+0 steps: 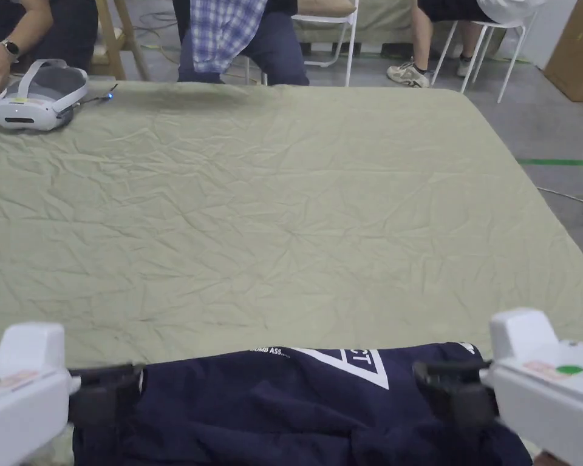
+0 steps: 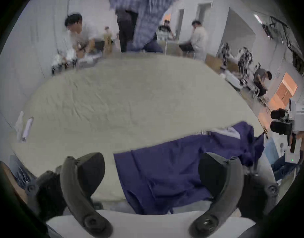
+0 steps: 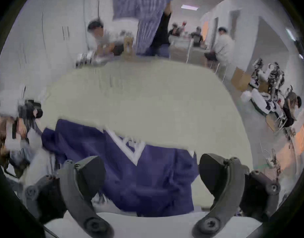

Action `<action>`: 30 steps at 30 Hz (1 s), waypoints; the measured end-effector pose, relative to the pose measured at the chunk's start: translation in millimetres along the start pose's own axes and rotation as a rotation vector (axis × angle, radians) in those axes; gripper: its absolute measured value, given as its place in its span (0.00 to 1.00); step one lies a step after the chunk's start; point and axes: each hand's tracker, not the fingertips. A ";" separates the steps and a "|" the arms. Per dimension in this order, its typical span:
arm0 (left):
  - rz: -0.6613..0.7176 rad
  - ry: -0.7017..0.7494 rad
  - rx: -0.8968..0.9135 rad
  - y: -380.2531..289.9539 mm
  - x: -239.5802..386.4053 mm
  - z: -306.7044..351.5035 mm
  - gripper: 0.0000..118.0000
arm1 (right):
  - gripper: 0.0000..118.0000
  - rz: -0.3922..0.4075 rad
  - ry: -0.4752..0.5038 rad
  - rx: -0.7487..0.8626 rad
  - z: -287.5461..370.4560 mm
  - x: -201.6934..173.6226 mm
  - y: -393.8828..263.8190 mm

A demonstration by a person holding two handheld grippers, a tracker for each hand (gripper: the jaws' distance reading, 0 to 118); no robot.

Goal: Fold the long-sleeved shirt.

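A navy long-sleeved shirt (image 1: 296,406) with a white triangle print lies rumpled at the near edge of the green-covered table (image 1: 284,212). My left gripper (image 1: 105,394) hovers at the shirt's left end and my right gripper (image 1: 451,388) at its right end. In the left gripper view the gripper (image 2: 151,171) has its jaws wide apart, with the shirt (image 2: 165,169) lying below the gap. The right gripper view shows the same for that gripper (image 3: 152,173): jaws spread, the shirt (image 3: 147,181) beneath them, nothing pinched.
A white headset (image 1: 38,97) sits at the table's far left corner. People sit on chairs (image 1: 327,36) along the far edge, one holding a plaid cloth (image 1: 223,30). A cardboard box (image 1: 579,54) stands on the floor at far right. Bare green cloth stretches beyond the shirt.
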 end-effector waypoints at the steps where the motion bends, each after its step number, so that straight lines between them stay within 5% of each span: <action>1: -0.008 0.017 0.029 5.0 2.9 3.4 0.82 | 0.87 -0.011 -0.008 0.028 -0.2 -5.9 5.8; 2: -0.021 0.041 0.040 6.3 9.4 3.5 0.70 | 0.70 -0.006 -0.029 0.034 -5.2 -11.8 10.4; 3: -0.024 0.071 0.050 7.7 12.5 0.8 0.47 | 0.43 -0.004 -0.056 0.033 -11.8 -18.9 14.5; 4: -0.026 0.091 0.046 8.3 14.2 -5.0 0.03 | 0.00 0.006 -0.102 0.016 -21.9 -26.2 16.6; 9: 0.052 0.017 0.005 2.3 0.9 -10.1 0.03 | 0.00 -0.019 -0.085 -0.035 -56.8 -38.2 16.8; 10: 0.094 -0.018 0.018 -1.4 -3.9 -8.6 0.10 | 0.00 -0.022 -0.079 -0.033 -54.8 -39.6 16.2; 11: 0.142 -0.054 0.014 -3.5 -13.4 -5.7 0.32 | 0.00 -0.028 -0.072 -0.031 -51.6 -40.3 15.9; 13: 0.257 -0.206 -0.045 -9.0 -39.5 -7.4 0.94 | 0.00 -0.040 -0.046 -0.020 -42.8 -37.5 15.2; 18: 0.592 -0.444 -0.241 -44.7 -106.3 -48.4 0.92 | 0.00 -0.023 -0.040 -0.020 -29.1 -35.6 11.1; 25: 0.815 -0.584 -0.405 -94.4 -140.3 -127.6 0.92 | 0.00 -0.015 -0.027 -0.046 -27.9 -35.8 3.4; 30: 0.751 -0.692 -0.388 -91.5 -107.7 -154.9 0.94 | 0.00 -0.013 -0.032 -0.077 -34.4 -36.1 -0.2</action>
